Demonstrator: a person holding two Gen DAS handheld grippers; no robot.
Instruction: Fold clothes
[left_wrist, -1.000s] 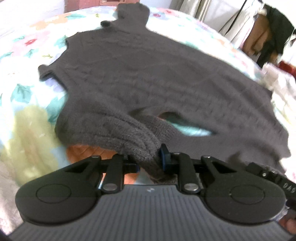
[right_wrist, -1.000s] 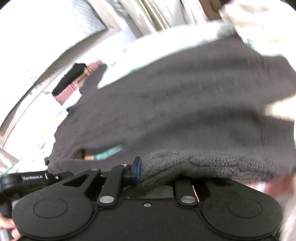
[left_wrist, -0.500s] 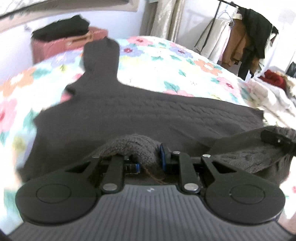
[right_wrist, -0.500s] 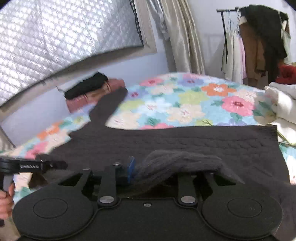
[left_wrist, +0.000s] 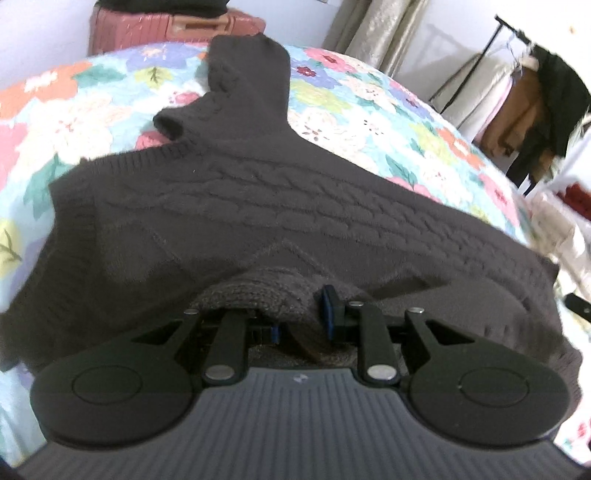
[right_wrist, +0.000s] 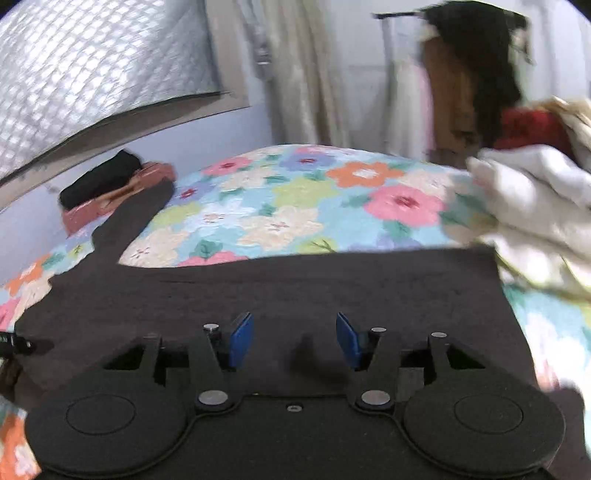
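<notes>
**Dark knit half-folded, one grip let go**

Dark brown cable-knit wool covers the middle of both views: a sweater (left_wrist: 258, 199) is spread across a flowered bedspread (left_wrist: 369, 110), with one sleeve (left_wrist: 247, 74) stretched toward twelve o'clock in the left view and toward ten o'clock in the right view. A bunched fold of knit is clamped between the pads of the left tongs (left_wrist: 301, 321), the fabric rising over the jaws at about six o'clock. The right tongs (right_wrist: 293, 341) are seen with blue pads (right_wrist: 242, 341) parted and nothing between them; flat knit lies just beyond.

The fold is judged to be partly laid, with only the left side held. From here, a lopsided fold could result: if the left tongs are drawn across alone, the unheld side may drag, bunch or skew, since thick knit tends to stretch and cling to the quilted cover. A release made too high could let the fold spring open. A pile of pale clothes (right_wrist: 535, 206) lies near the hem at two o'clock in the right view and could be snagged by a wide sweep.
</notes>
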